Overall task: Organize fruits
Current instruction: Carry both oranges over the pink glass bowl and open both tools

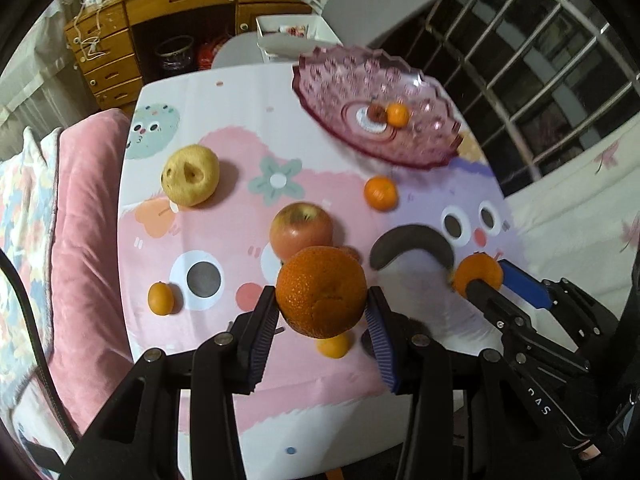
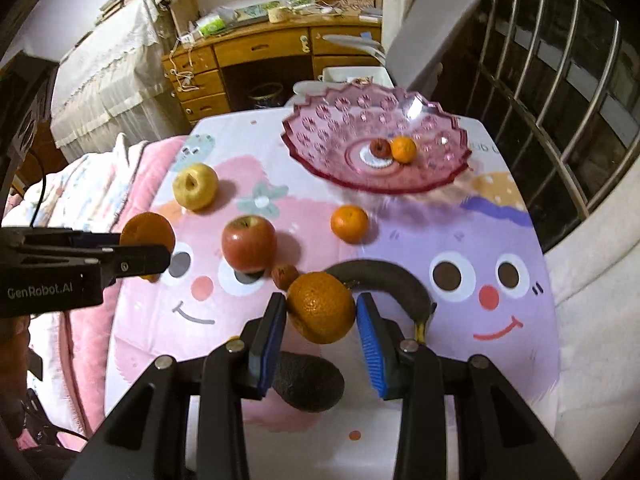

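My left gripper point(image 1: 322, 306) is shut on a large orange point(image 1: 322, 288), held above the table. My right gripper point(image 2: 322, 312) is shut on a smaller orange point(image 2: 322, 306), also held off the cloth. Each gripper shows in the other's view with its fruit: the right gripper point(image 1: 490, 277) and the left gripper point(image 2: 148, 246). The pink glass bowl point(image 1: 340, 76) point(image 2: 320, 120) stands at the far right with a small red fruit point(image 2: 380, 147) and a mandarin point(image 2: 403, 149) inside. On the cloth lie a yellow apple point(image 2: 195, 185), a red apple point(image 2: 249, 244) and another mandarin point(image 2: 349, 223).
A dark banana point(image 2: 384, 276), an avocado point(image 2: 308, 380) and a small red fruit point(image 2: 284, 275) lie near my right gripper. Two small oranges point(image 1: 161, 299) point(image 1: 332, 346) sit near the front. A pink cushion point(image 1: 88, 216) borders the table's left; window bars point(image 2: 560, 80) stand to the right.
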The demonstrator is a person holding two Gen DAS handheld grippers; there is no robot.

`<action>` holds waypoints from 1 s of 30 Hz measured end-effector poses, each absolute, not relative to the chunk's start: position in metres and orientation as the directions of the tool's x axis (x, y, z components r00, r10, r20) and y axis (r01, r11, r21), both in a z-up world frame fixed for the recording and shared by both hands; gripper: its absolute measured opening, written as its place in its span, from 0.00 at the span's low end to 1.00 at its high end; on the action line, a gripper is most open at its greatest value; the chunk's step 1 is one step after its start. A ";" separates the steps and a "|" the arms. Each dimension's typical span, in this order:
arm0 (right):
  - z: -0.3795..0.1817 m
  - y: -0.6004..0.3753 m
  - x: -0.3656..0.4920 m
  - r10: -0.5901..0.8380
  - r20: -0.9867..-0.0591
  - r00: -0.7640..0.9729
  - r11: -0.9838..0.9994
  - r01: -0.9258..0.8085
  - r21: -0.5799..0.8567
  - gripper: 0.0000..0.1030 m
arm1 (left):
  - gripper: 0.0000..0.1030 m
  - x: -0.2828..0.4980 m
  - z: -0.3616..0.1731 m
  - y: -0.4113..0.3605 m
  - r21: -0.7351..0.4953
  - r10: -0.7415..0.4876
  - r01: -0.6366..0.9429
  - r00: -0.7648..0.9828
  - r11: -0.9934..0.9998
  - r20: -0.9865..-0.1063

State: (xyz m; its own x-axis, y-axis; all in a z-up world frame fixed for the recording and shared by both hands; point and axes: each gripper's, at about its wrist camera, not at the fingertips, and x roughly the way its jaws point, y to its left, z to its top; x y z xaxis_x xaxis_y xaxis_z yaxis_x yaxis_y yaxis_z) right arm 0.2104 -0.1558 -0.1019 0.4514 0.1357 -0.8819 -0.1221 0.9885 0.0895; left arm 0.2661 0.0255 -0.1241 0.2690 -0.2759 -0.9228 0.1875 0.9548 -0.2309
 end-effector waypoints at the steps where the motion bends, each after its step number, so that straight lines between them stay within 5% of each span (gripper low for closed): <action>1: -0.099 -0.158 0.212 0.143 -0.879 0.454 0.987 -0.131 0.093 0.36 | 0.42 0.266 -0.119 0.023 -0.236 -0.279 0.178 0.280 0.955 -0.919; 14: -0.064 -0.204 0.266 0.277 -0.829 0.486 0.950 -0.265 0.162 0.36 | 0.42 0.295 -0.083 -0.024 -0.250 -0.258 0.073 0.404 0.965 -0.878; 30: -0.118 -0.262 0.344 0.326 -0.855 0.403 0.937 -0.261 0.234 0.36 | 0.42 0.364 -0.117 -0.079 -0.271 -0.245 -0.003 0.416 0.963 -0.876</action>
